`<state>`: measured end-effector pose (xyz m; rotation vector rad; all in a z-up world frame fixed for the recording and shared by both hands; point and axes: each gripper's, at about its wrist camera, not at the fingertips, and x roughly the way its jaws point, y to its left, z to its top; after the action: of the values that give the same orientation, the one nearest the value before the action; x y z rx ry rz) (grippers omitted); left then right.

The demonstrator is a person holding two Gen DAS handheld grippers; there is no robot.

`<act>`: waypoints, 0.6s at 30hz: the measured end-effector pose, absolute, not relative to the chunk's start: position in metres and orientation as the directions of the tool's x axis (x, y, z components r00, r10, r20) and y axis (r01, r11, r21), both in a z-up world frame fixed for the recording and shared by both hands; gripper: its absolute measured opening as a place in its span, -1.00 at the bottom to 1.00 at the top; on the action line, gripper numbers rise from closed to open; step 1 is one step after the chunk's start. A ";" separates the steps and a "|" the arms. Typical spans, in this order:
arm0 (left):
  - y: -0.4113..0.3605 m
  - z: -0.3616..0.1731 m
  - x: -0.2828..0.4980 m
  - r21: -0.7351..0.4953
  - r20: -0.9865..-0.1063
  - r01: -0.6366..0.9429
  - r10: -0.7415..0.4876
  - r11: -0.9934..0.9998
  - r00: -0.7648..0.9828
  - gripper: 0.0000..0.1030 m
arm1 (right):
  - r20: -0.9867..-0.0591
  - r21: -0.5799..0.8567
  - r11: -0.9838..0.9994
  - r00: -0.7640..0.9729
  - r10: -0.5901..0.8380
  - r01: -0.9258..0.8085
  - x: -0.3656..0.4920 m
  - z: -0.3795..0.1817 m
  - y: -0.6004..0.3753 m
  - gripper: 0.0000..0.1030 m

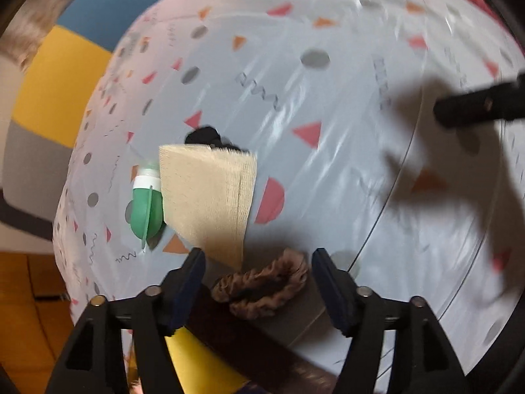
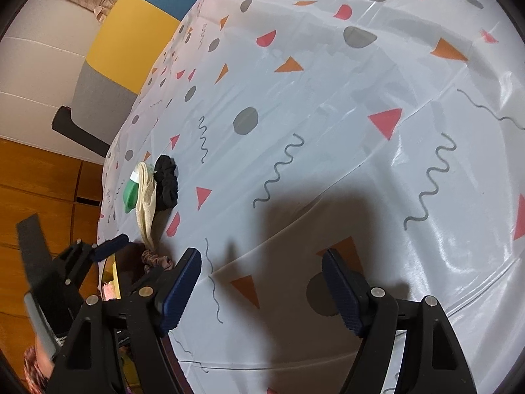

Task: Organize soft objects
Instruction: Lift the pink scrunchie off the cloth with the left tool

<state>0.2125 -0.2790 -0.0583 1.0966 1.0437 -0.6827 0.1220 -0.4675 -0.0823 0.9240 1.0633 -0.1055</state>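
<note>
The soft things sit near the left edge of the tabletop (image 2: 328,98), which has a white cover with small shapes on it. A brown scrunchie (image 1: 262,290) lies right at the near edge. Just past it a tan cloth (image 1: 210,197) stands up on its side, folded. A black scrunchie (image 2: 167,184) is behind the cloth and seems to touch it. A green bottle (image 1: 146,208) lies beside the cloth, toward the left edge.

I think the job is at the picking-up step, and the brown scrunchie looks like the next thing to grab. Nothing is being held yet.

The left gripper (image 1: 259,279) hangs over the near edge and points across the tabletop. Its two fingers are wide apart and hold nothing. The brown scrunchie lies in the gap between them, a little toward the left finger. I cannot tell if the tips touch it.

The right gripper (image 2: 262,280) is well apart from the soft things, more toward the middle of the near edge. Its fingers are wide apart too, with only bare cover between them.

Next, I think the left gripper should go a bit lower and then squeeze gently on the scrunchie's puffy ring. The scrunchie is squishy and will flatten. It sits so close to the edge that a push could knock it off. The cloth is close too, so a bump could tip it over.
</note>
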 end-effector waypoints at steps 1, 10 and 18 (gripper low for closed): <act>-0.279 -0.065 0.213 0.391 -0.919 0.869 0.072 0.302 0.388 0.34 | -0.785 0.599 0.635 0.516 0.343 0.488 0.122 -0.083 -0.467 0.50; -0.276 -0.082 0.210 0.398 -0.917 0.891 0.086 0.220 0.388 0.37 | -0.786 0.600 0.630 0.512 0.347 0.494 0.123 -0.085 -0.469 0.51; -0.268 -0.083 0.199 0.301 -0.952 0.929 0.018 0.217 0.304 -0.57 | -0.785 0.601 0.629 0.511 0.350 0.493 0.123 -0.085 -0.467 0.52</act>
<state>0.1995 -0.2678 -0.0831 1.1682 1.0659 -0.8330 0.1231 -0.4674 -0.0849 0.9331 1.0731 -0.1035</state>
